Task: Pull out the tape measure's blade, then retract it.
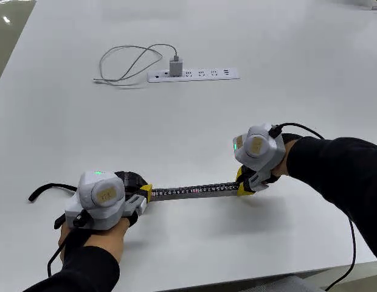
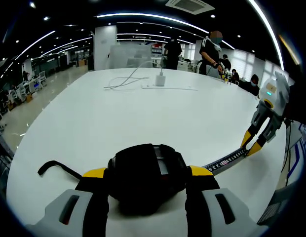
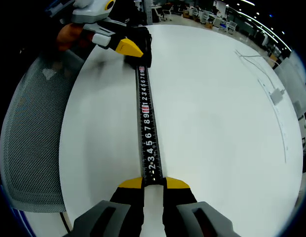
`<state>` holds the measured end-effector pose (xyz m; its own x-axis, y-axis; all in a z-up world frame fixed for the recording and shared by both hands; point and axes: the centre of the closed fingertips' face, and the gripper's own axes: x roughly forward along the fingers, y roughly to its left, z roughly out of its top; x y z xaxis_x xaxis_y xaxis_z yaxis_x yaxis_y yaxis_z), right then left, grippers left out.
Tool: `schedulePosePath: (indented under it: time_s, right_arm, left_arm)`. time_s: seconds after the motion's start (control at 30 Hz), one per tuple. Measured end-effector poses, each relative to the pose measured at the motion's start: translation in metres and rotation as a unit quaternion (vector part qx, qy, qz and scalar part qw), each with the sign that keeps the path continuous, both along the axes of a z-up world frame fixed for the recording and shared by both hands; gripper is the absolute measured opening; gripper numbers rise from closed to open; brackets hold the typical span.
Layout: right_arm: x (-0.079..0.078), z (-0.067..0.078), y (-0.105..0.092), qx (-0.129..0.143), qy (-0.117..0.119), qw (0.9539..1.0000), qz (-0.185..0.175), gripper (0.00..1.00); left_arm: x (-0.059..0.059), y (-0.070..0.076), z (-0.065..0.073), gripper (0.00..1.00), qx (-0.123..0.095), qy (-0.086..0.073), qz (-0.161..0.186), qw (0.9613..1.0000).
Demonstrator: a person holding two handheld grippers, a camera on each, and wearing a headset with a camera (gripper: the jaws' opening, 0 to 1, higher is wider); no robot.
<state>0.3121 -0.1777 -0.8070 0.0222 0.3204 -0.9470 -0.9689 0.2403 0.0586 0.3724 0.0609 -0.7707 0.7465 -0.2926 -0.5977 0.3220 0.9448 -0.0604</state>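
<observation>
- Nearest, the left tongs (image 2: 148, 175) clamp the black tape measure case (image 1: 131, 181) from both sides, low on the white worktop (image 1: 267, 91). The forearm comes in from the near edge, and a wrist strap (image 1: 48, 188) trails off to the side.
- The case looks rigid and chunky, so it is likely an easy, firm hold.
- The blade (image 3: 145, 123) runs low over the worktop to the right tongs (image 3: 153, 183), which pinch its tip. That forearm reaches in from the right, with the tongs angled down.
- The blade is probably thin, springy and prone to snapping back, so it is best held at the tip and fed in slowly.
- Farthest, a power strip (image 1: 194, 74) carries a charger (image 1: 176, 65) with a looped cable (image 1: 127, 61).
</observation>
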Motion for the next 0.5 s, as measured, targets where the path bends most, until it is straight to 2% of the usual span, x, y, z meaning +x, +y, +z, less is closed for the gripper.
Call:
schedulePosePath:
  time_s: [0.5]
  right_arm:
    - [0.0010, -0.0004, 0.0057, -0.013, -0.008, 0.9997, 0.020, 0.10]
  left_arm:
    - [0.0006, 0.0002, -0.0007, 0.58, 0.000, 0.001, -0.001, 1.0000]
